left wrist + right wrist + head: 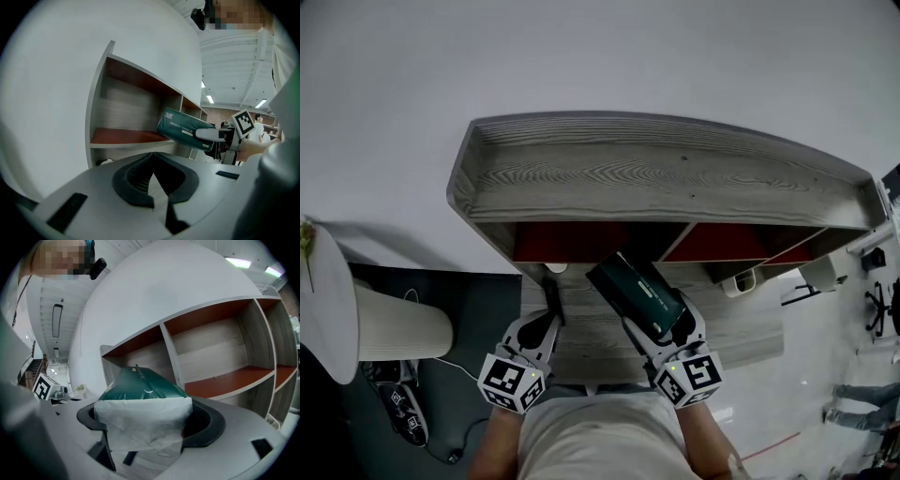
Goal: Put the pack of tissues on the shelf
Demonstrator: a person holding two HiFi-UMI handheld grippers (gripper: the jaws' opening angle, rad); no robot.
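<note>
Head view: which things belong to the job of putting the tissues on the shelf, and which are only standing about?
Part of the job:
- pack of tissues, clamped in the right gripper
- shelf

Only standing about:
- left gripper, shut with nothing in it
- round white table at the left edge
- white cylinder beside it

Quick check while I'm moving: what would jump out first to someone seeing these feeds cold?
First, the dark green pack of tissues, clamped in the right gripper and held just in front of the shelf, not yet on it. Next, that grey wood-grain shelf itself, with red-lined compartments, against the white wall. The left gripper hangs beside the pack, shut and empty.
</note>
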